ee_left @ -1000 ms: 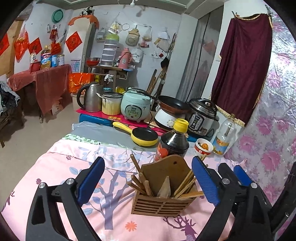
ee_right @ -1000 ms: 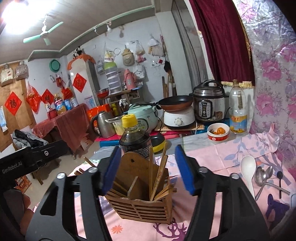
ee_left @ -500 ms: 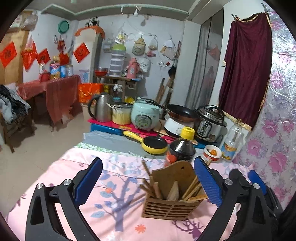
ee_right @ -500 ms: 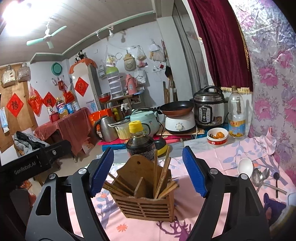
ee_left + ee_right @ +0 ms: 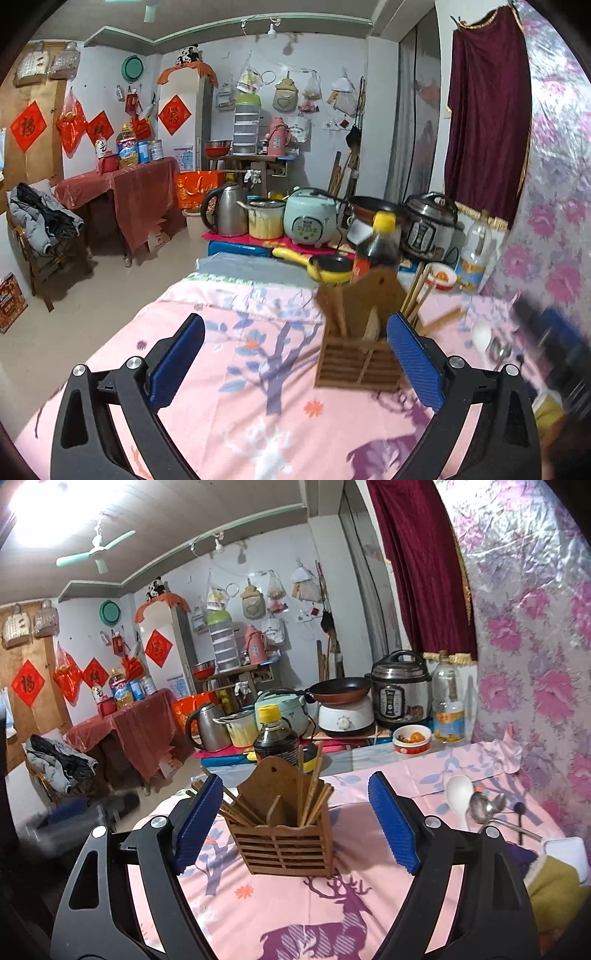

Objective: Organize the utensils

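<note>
Pulled back and away from holder [image 5: 282,821], at frame centre on the surface, chopsticks [image 5: 312,794] inside. Both grippers, left [image 5: 295,360] and right [image 5: 295,821], empty, jaws spread. Spoons [image 5: 476,805] at right probably next.

The worktop [image 5: 369,904] wears a pink cloth printed with trees and a deer. On it stands a slatted wooden chopstick holder [image 5: 284,845]; off to its right lie a white spoon [image 5: 459,794] and a metal ladle [image 5: 487,806].
</note>
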